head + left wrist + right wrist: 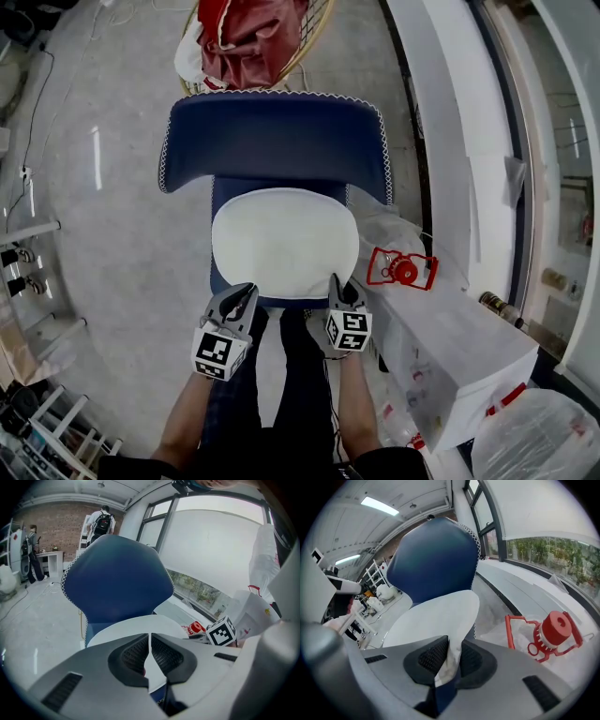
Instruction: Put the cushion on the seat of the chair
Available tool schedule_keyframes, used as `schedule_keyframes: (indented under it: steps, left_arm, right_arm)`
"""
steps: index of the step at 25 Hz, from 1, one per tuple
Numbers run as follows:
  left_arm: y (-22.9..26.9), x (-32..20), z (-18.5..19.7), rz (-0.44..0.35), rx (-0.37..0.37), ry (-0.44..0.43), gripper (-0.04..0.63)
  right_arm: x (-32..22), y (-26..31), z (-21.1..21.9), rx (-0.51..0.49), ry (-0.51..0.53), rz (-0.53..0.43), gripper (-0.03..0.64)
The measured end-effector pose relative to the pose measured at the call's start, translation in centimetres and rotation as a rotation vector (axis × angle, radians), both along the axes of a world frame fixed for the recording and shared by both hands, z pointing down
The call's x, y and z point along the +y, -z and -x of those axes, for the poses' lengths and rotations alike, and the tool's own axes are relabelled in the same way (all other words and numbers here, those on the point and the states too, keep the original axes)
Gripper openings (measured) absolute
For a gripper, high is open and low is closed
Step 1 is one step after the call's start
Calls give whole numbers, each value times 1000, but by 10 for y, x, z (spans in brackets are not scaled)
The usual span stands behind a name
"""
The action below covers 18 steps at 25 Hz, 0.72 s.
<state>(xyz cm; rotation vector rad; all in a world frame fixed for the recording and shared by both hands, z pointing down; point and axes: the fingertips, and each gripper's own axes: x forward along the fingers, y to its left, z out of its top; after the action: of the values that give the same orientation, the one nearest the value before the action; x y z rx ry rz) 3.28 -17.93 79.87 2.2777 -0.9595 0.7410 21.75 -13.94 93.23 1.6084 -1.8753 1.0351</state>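
The white cushion (284, 242) lies flat on the seat of the blue chair (277, 141), just in front of its backrest. My left gripper (246, 296) has its jaws nearly together, pinching the cushion's thin near edge on the left side. My right gripper (453, 645) is clamped on a bunched fold of that same edge on the right. A red gadget (403, 270) sits on clear plastic just right of the seat, by a white box (459, 347). Behind the chair, a wire basket (317, 37) holds red cloth (253, 37).
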Motion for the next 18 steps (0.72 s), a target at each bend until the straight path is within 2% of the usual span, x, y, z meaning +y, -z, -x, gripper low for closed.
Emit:
schedule_keyframes:
  steps: [18]
  left_arm:
    - [-37,-6,-20,2,-10,6,32]
  right_arm:
    - [1,-55,-14,-37,-3,31,57]
